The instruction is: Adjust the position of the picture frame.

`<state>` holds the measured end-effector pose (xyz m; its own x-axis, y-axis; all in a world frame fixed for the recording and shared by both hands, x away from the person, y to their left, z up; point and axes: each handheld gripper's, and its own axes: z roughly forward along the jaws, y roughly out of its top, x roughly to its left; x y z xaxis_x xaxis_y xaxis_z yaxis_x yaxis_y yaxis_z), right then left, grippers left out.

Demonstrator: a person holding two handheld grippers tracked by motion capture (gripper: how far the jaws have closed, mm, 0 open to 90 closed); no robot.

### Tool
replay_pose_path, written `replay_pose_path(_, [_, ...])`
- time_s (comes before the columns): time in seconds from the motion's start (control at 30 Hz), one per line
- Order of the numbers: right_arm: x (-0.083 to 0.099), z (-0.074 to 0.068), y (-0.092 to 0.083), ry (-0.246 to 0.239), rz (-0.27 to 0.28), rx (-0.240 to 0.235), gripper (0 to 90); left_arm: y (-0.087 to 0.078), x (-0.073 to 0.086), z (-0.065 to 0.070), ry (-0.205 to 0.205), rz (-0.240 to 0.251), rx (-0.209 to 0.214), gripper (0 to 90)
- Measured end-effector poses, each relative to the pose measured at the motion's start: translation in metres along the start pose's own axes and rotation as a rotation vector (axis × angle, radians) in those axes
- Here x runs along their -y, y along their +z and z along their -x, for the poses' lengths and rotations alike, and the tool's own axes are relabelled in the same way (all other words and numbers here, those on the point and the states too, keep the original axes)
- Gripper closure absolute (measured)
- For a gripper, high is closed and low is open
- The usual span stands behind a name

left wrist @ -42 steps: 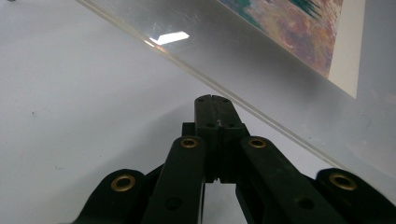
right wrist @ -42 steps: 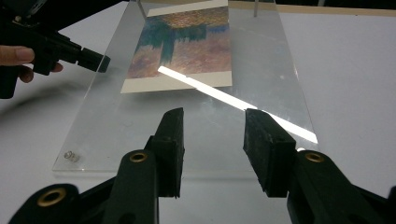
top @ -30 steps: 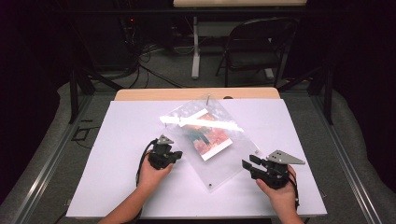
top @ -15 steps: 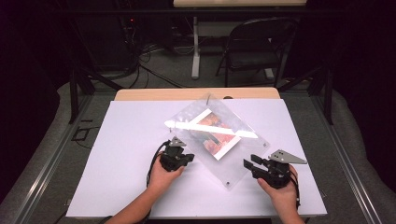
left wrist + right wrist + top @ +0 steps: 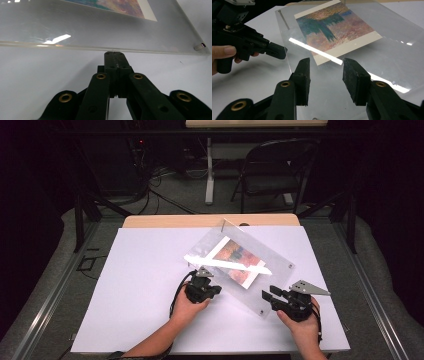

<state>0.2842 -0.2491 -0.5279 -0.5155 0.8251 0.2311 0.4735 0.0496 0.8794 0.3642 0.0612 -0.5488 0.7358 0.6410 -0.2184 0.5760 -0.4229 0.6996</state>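
A clear acrylic picture frame (image 5: 270, 285) lies flat and askew on the white table (image 5: 140, 285), with a colourful print (image 5: 239, 261) sandwiched in it. My left gripper (image 5: 216, 290) is shut with nothing between its jaws. In the left gripper view its tip (image 5: 113, 53) is against the frame's near edge (image 5: 100, 46). My right gripper (image 5: 267, 297) stands open by the frame's near corner. In the right gripper view its jaws (image 5: 325, 75) hover apart over the clear plate (image 5: 372, 57), with the print (image 5: 337, 30) beyond and the left gripper (image 5: 279, 51) at the plate's left edge.
Small metal pegs mark the frame's corners (image 5: 199, 46). A wooden strip (image 5: 210, 220) runs along the table's far edge. Beyond it are a folding chair (image 5: 275, 170) and floor cables (image 5: 165, 195). The white surface left of the frame is bare.
The left gripper has moved right, and the frame has slid right and turned with it. The right gripper has stayed where it was.
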Motion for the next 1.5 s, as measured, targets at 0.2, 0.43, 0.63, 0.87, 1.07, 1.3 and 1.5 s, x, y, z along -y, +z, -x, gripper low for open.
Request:
replay_pose_path(0.2, [0.0, 0.002, -0.001, 0.016, 0.003, -0.002, 56.9, -0.029, 0.005, -0.021, -0.025, 0.055, -0.06, 72.6])
replay_pose_path(0.43, [0.0, 0.002, -0.001, 0.024, -0.002, -0.001, 56.5, -0.051, 0.016, -0.055, -0.061, 0.087, -0.18, 61.4])
replay_pose_path(0.63, [0.001, 0.003, 0.0, 0.034, -0.005, -0.001, 56.6, -0.053, 0.014, -0.077, -0.051, 0.116, -0.262, 59.7])
replay_pose_path(0.87, [0.002, 0.004, 0.0, 0.035, -0.002, -0.003, 56.6, -0.042, 0.008, -0.098, -0.056, 0.128, -0.29, 59.8])
replay_pose_path(1.07, [0.002, 0.005, 0.0, 0.044, -0.01, -0.012, 56.6, -0.029, 0.001, -0.105, -0.048, 0.118, -0.279, 63.5])
replay_pose_path(1.3, [0.002, 0.006, 0.0, 0.053, -0.004, -0.016, 56.5, -0.016, -0.008, -0.107, -0.046, 0.103, -0.295, 69.4])
replay_pose_path(1.5, [0.003, 0.007, -0.001, 0.056, -0.007, -0.018, 56.5, -0.01, -0.011, -0.11, -0.06, 0.096, -0.304, 75.9])
